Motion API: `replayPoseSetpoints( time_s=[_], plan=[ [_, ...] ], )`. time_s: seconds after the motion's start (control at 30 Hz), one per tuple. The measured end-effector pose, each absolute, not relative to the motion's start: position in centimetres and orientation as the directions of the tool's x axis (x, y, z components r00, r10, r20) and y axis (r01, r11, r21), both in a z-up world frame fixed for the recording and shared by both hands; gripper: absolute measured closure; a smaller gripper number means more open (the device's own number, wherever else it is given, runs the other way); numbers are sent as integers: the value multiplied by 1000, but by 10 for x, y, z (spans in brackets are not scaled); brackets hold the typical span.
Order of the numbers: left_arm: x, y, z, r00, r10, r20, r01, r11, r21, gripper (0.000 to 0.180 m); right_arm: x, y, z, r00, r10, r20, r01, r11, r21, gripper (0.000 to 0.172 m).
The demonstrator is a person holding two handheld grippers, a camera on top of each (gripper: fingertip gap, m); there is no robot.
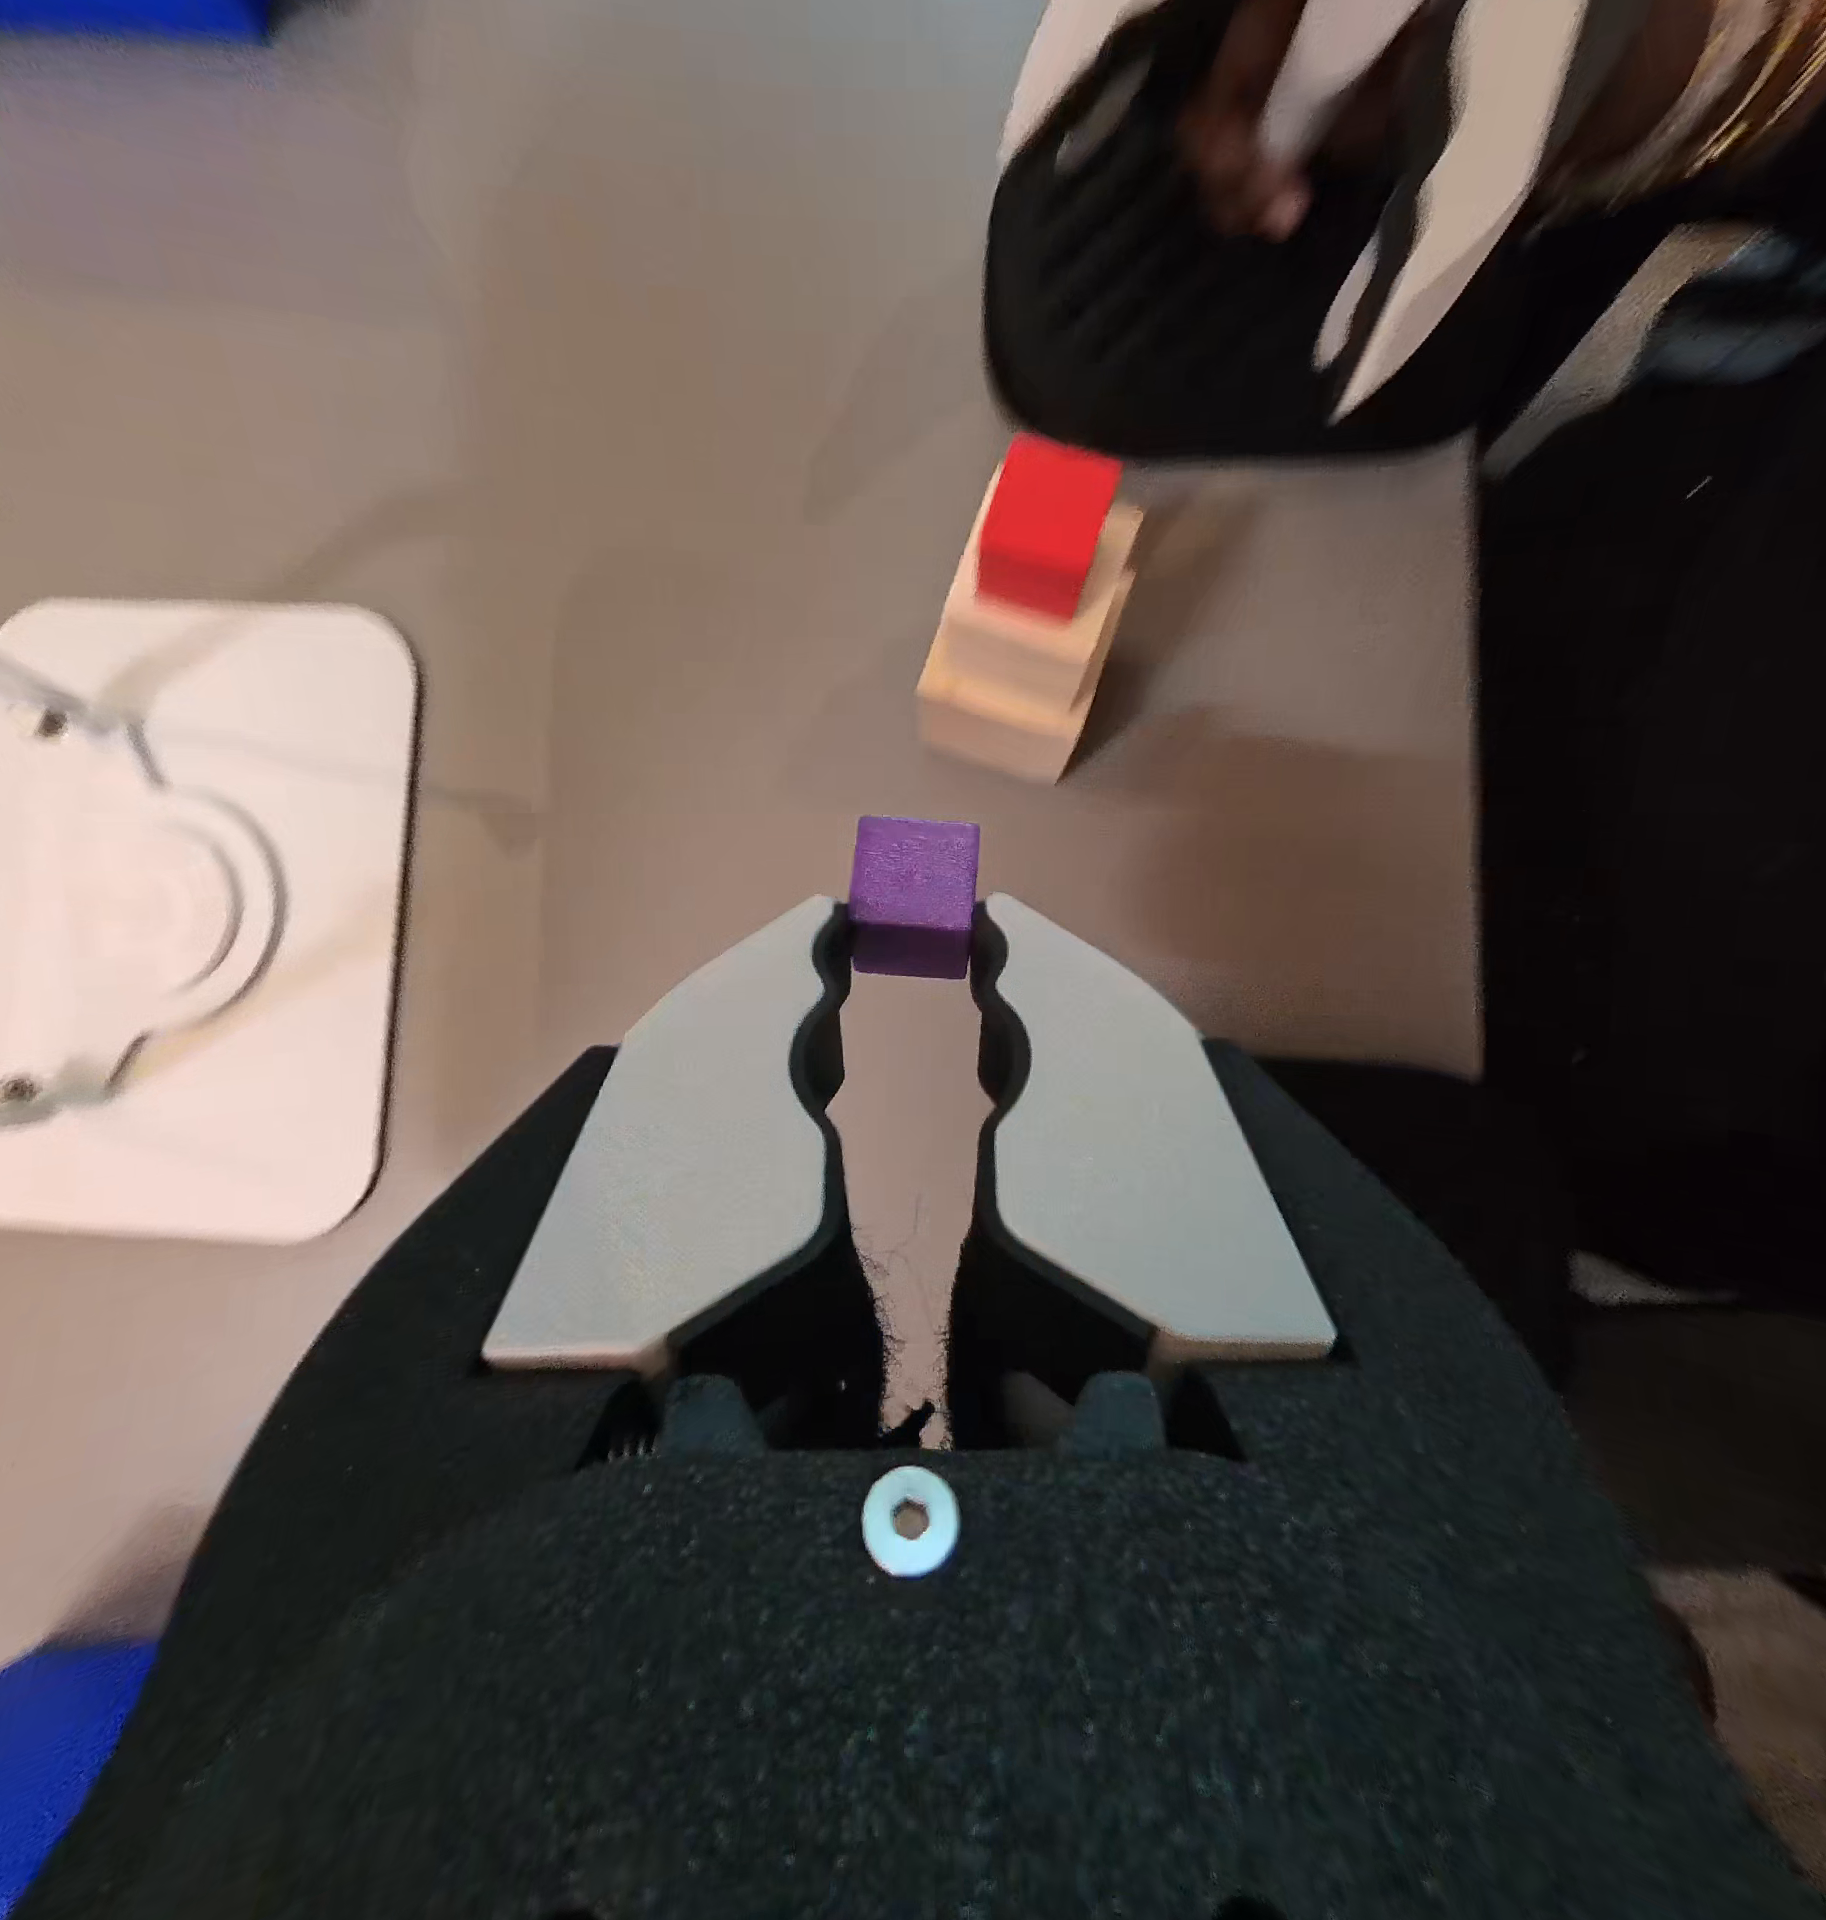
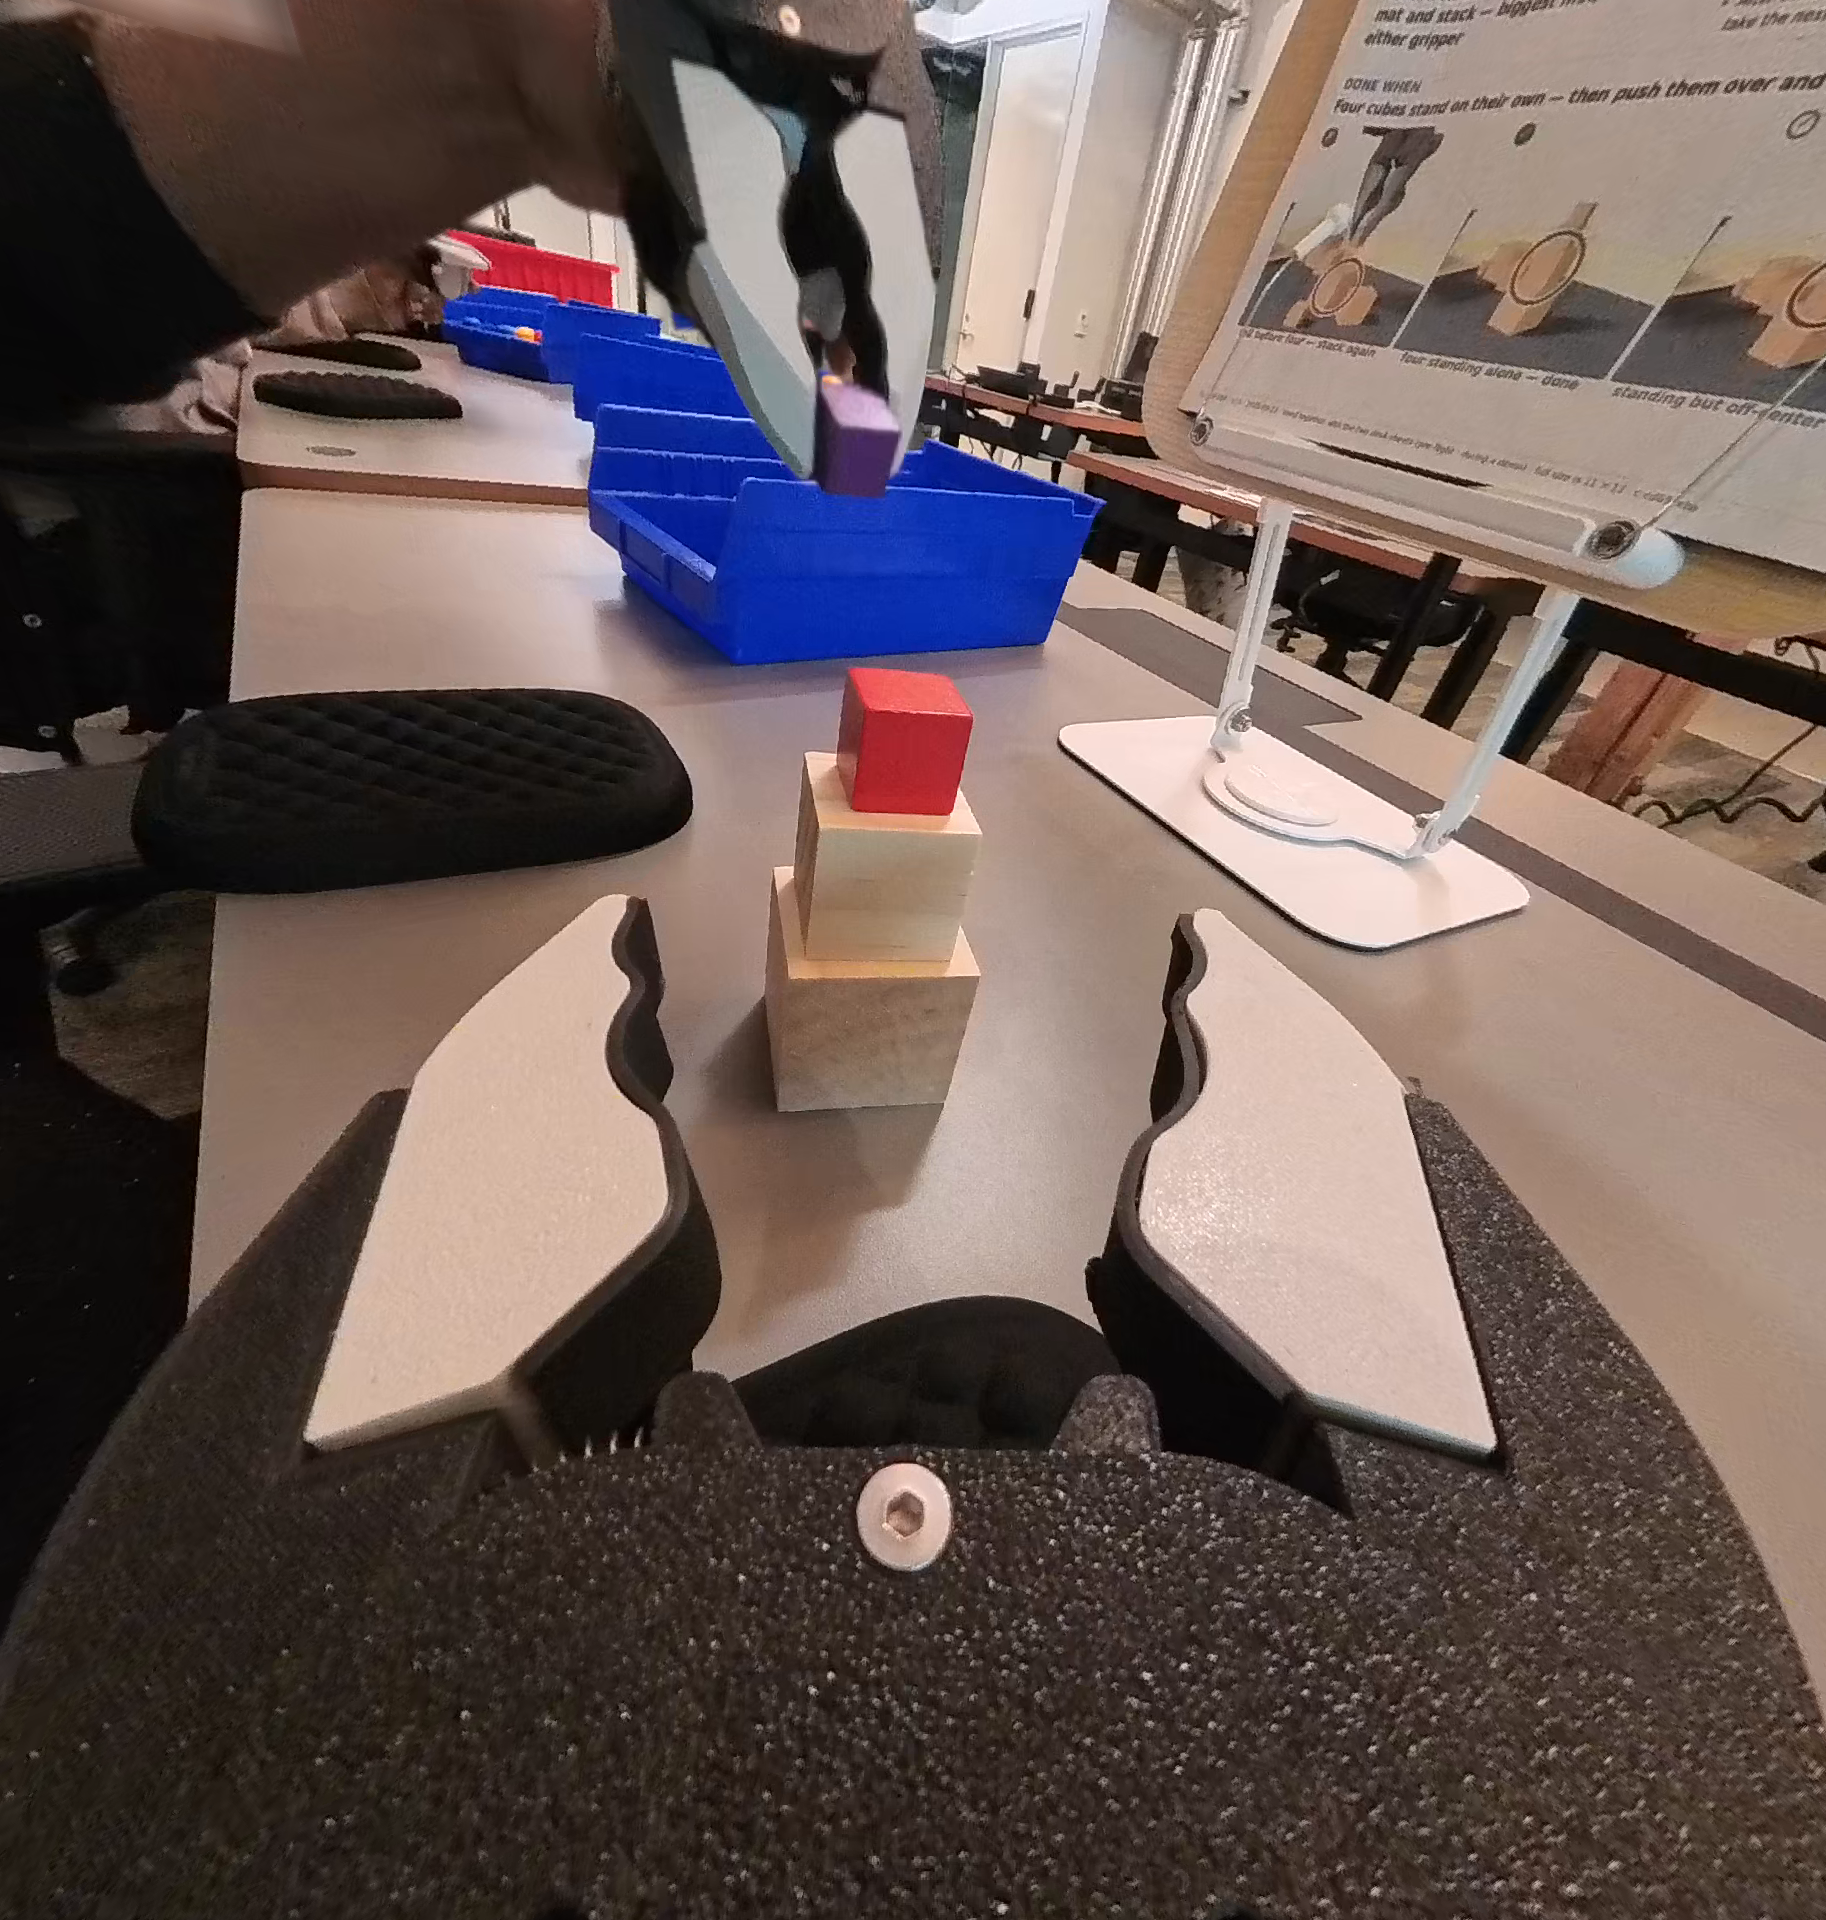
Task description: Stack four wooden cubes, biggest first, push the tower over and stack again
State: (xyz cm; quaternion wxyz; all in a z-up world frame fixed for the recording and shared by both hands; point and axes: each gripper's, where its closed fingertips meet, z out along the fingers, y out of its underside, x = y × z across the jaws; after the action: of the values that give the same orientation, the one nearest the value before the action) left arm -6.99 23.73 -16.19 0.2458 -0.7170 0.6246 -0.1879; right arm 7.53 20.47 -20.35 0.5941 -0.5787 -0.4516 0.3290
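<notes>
Grip check from my end: the left gripper (image 1: 911, 935) is clamped on a small purple cube (image 1: 914, 883). Both pads press its left and right faces right at the fingertips, and the cube pokes out past the tips on the far side. In the right wrist view that same gripper hangs up in the air with the cube pointing down, well above the table (image 2: 421, 623) and a bit far of the stack, with a blue bin (image 2: 867, 582) behind it.

The right gripper (image 2: 909, 920) is spread wide with nothing in it. The stack sits dead centre in front of it, in line with the gap, and neither pad touches it.

The stack is three high: a big pale wood block (image 2: 867, 1039) at the bottom, a smaller wood block (image 2: 888, 883) on that, and a red cube (image 2: 904, 743) on top. It's not tidy. The red cube sits twisted and pushed toward the far right corner, and the middle block is a little off from the one below. Everything looks flat and seated though, with no lean that I can see.

The purple cube is the smallest of the lot, with matte paint, crisp edges and a bit of wood grain showing through.

Around it there's a black padded rest (image 2: 400, 779) at left and a white stand base (image 2: 1304, 831) at right that holds a board with a printed sheet (image 2: 1511, 260).
</notes>
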Motion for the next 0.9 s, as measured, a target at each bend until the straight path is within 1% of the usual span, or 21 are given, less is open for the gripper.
replayPoseSetpoints(
  time_s=[0.1, 0.23, 0.5, 0.9],
  plan=[
    [-45, 227, -155, 128, -991, 23, -723, -109, -683, 159, 75, 205, -204, 376, 914, 156, 132, 114, -985, 80],
    [-23, 219, -152, 92, -994, 60, -652, -106, -751, 159, 76, 205, -203, 376, 914, 153, 129, 111, -985, 80],
    [-2, 217, -165, 67, -996, 62, -652, -91, -753, 159, 76, 205, -203, 376, 914, 153, 129, 112, -985, 80],
    [18, 219, -178, 14, -1000, 0, -704, -10, -710, 159, 76, 204, -203, 376, 914, 150, 123, 111, -986, 81]
  ],
)
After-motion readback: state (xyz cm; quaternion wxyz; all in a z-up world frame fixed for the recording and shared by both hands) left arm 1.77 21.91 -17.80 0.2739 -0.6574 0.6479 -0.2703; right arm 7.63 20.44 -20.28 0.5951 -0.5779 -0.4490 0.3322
